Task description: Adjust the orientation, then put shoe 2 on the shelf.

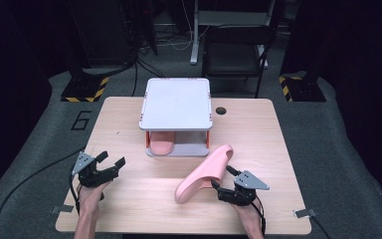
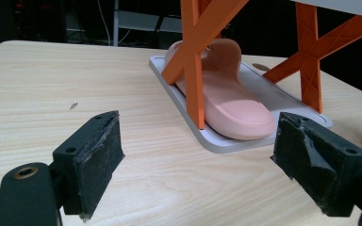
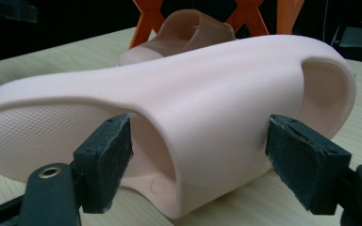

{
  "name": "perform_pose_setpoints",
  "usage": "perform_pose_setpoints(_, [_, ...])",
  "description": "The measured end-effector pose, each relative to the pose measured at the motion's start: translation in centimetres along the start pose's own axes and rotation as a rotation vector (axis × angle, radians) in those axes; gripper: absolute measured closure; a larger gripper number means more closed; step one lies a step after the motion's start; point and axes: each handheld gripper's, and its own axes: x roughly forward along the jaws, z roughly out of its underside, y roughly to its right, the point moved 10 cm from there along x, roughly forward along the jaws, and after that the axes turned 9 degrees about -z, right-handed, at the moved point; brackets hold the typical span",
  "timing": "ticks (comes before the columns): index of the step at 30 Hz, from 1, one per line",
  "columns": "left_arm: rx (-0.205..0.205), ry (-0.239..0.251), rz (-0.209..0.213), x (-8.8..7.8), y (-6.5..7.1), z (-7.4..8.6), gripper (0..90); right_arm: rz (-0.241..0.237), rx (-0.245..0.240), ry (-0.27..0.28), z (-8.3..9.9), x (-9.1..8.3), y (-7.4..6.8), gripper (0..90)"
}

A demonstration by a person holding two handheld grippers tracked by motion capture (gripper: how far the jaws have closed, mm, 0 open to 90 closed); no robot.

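a pale pink foam slipper (image 1: 204, 174) lies tilted on its side on the wooden counter (image 1: 129, 199), in front of a small two-tier rack (image 1: 176, 102) whose lower shelf holds its mate, a second slipper (image 1: 161, 144). the right gripper (image 1: 220, 179) is right beside the loose slipper; in the right gripper view its fingers (image 3: 106, 160) stand spread either side of the slipper's strap, released, not visibly pressing on it. the left gripper (image 1: 110, 160) hovers well apart at the left, fingers (image 2: 94, 160) released and holding nothing. the slipper looks light, soft and springy, slightly grippy; the strap arch or the thick sole edge seems the best hold.
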Motion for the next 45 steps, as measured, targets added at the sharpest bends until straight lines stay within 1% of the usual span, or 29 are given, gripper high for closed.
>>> perform_pose_setpoints(3, [0.003, -0.007, 0.001, 0.0, 0.0, 0.1, 15.7, -0.011, 0.0, -0.005, -0.2, 0.3, -0.2, 23.2])
perform_pose_setpoints(4, [0.003, -0.006, 0.0, 0.0, 0.0, 0.1, 15.7, -0.026, -0.011, 0.004, -0.5, 0.9, -0.4, 23.7])
perform_pose_setpoints(5, [0.003, -0.006, 0.0, 0.0, 0.0, 0.1, 15.7, -0.027, -0.002, -0.006, -0.4, 1.0, -0.6, 23.7])
perform_pose_setpoints(7, [0.003, -0.004, -0.001, 0.0, 0.0, 0.1, 15.7, -0.028, -0.017, -0.015, -0.1, 1.7, -0.3, 23.6])
perform_pose_setpoints(12, [0.002, -0.008, -0.005, -0.1, -0.2, 0.1, 15.7, -0.019, 0.015, -0.061, 0.8, 2.8, 0.5, 23.5])
perform_pose_setpoints(13, [0.002, -0.008, -0.005, -0.1, -0.2, 0.1, 15.7, -0.019, 0.002, -0.062, 0.8, 3.0, 0.6, 23.5])
perform_pose_setpoints(14, [0.001, -0.007, -0.005, 0.0, -0.2, 0.1, 15.7, -0.023, 0.017, -0.063, 0.9, 3.1, 0.6, 23.4])
perform_pose_setpoints(17, [0.003, -0.011, -0.002, -0.1, -0.2, 0.1, 15.7, -0.018, 0.009, -0.067, 0.9, 3.1, 0.6, 23.4])
perform_pose_setpoints(18, [0.004, -0.011, 0.002, -0.1, -0.2, 0.1, 15.7, -0.013, -0.008, -0.056, 0.8, 3.1, 0.8, 23.4])
perform_pose_setpoints(19, [0.004, -0.013, 0.0, -0.1, -0.2, 0.1, 15.7, -0.012, 0.006, -0.064, 0.8, 2.8, 0.7, 23.2])
perform_pose_setpoints(20, [0.002, -0.004, -0.005, 0.0, -0.1, 0.0, 15.7, -0.003, 0.001, -0.033, 0.2, 2.4, 1.0, 23.4])
perform_pose_setpoints(22, [0.006, -0.008, -0.002, 0.0, -0.1, 0.1, 15.7, 0.004, 0.016, 0.0, -0.4, 1.5, 1.4, 23.2])
perform_pose_setpoints(24, [0.01, -0.013, 0.003, -0.1, 0.0, 0.1, 15.7, 0.023, 0.035, 0.02, -1.0, 0.5, 2.0, 21.9])
perform_pose_setpoints(25, [0.01, -0.013, 0.003, -0.1, 0.0, 0.1, 15.7, 0.023, 0.035, 0.02, -1.0, 0.5, 2.0, 21.9])
perform_pose_setpoints(28, [0.017, -0.008, 0.007, 0.0, 0.2, 0.2, 15.7, 0.051, 0.058, 0.052, -1.8, -1.7, 3.4, 20.6])
perform_pose_setpoints(30, [0.02, -0.015, 0.015, 0.0, 0.3, 0.3, 15.7, 0.09, 0.059, 0.066, -2.1, -2.8, 4.5, 18.6])
perform_pose_setpoints(31, [0.02, -0.015, 0.015, 0.0, 0.3, 0.3, 15.7, 0.09, 0.059, 0.066, -2.1, -2.8, 4.5, 18.6])
perform_pose_setpoints(32, [0.017, -0.006, 0.008, 0.0, 0.2, 0.2, 15.7, 0.131, 0.052, 0.078, -2.3, -3.9, 5.6, 17.0])
perform_pose_setpoints(33, [0.017, -0.006, 0.01, -0.1, 0.2, 0.2, 15.7, 0.148, 0.044, 0.085, -2.4, -4.3, 6.1, 16.1])
perform_pose_setpoints(34, [0.018, -0.007, 0.012, -0.2, 0.2, 0.1, 15.7, 0.162, 0.035, 0.089, -2.5, -4.9, 6.6, 15.6])
perform_pose_setpoints(35, [0.018, -0.007, 0.012, -0.2, 0.2, 0.1, 15.7, 0.162, 0.035, 0.089, -2.5, -4.9, 6.6, 15.6])
perform_pose_setpoints(36, [0.018, -0.004, 0.015, -0.1, 0.2, 0.1, 15.7, 0.197, 0.023, 0.107, -2.7, -6.0, 7.7, 15.3])
perform_pose_setpoints(37, [0.018, -0.004, 0.015, -0.1, 0.2, 0.1, 15.7, 0.197, 0.023, 0.107, -2.7, -6.0, 7.7, 15.3])
perform_pose_setpoints(38, [0.021, -0.004, 0.014, 0.0, 0.3, 0.2, 15.7, 0.232, 0.027, 0.126, -2.9, -7.1, 8.7, 15.2])
perform_pose_setpoints(39, [0.021, -0.004, 0.014, 0.0, 0.3, 0.2, 15.7, 0.232, 0.027, 0.126, -2.9, -7.1, 8.7, 15.2])
perform_pose_setpoints(40, [0.035, -0.017, 0.024, 0.1, 0.6, 0.3, 15.7, 0.265, 0.024, 0.14, -2.8, -8.2, 9.6, 15.2])
perform_pose_setpoints(43, [0.052, -0.024, 0.031, 0.2, 1.1, 0.5, 16.4, 0.282, 0.038, 0.141, -2.4, -9.1, 10.4, 15.2])
perform_pose_setpoints(44, [0.064, -0.027, 0.067, 0.3, 2.0, 0.6, 16.4, 0.282, 0.038, 0.141, -2.4, -9.1, 10.4, 15.2])
perform_pose_setpoints(45, [0.064, -0.027, 0.067, 0.3, 2.0, 0.6, 20.0, 0.282, 0.038, 0.141, -2.4, -9.1, 10.4, 15.2])
